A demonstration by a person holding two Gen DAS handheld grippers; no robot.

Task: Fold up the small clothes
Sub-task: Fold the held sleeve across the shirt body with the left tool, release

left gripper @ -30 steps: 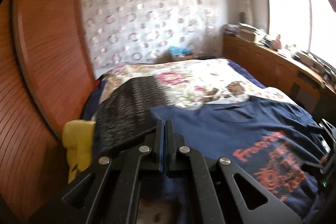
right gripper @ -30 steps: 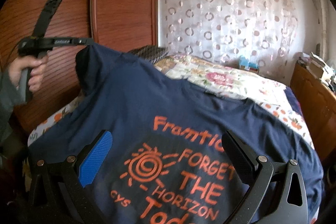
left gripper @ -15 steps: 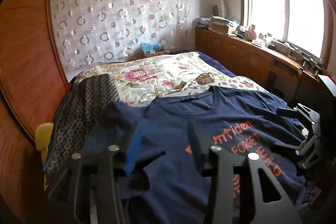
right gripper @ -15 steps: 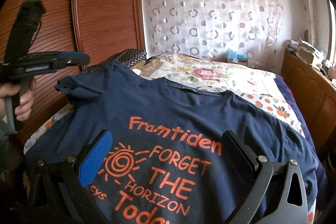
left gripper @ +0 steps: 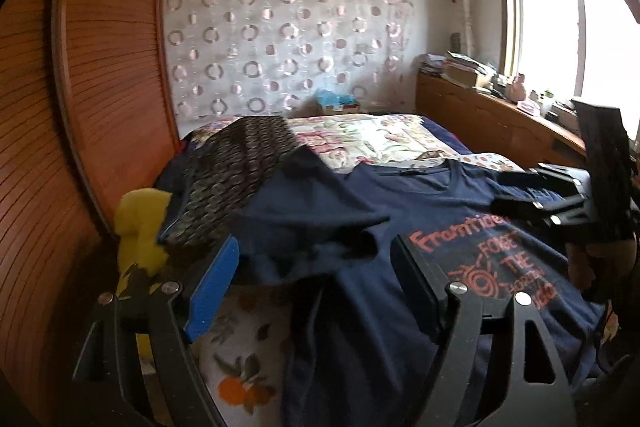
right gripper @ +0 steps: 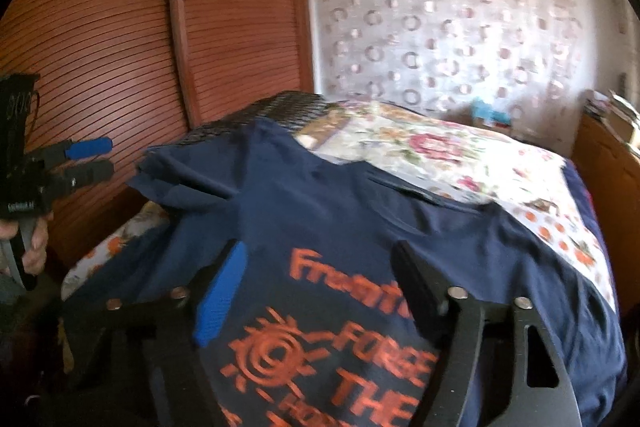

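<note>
— Shirt [left gripper: 400, 227], navy, orange print: where?
— Spread face-up on the bed [left gripper: 380, 135], its left sleeve rumpled.
— Grippers?
— Left gripper [left gripper: 316, 291] and right gripper [right gripper: 316, 295]: fingers spread, holding nothing, near the shirt's hem.

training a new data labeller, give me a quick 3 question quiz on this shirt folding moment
1. True or false: the left gripper is clamped on the navy t-shirt.
2. Which lies beside the t-shirt's crumpled sleeve, toward the wardrobe? A) a dark patterned cloth B) a white towel C) a red pillow
3. Fill in: the print on the shirt's chest is ____ in colour.

Key:
1. False; its jaws stand open with the sleeve lying free ahead of them.
2. A, the dark patterned cloth.
3. Orange, as the print shows below the open right gripper.
</note>
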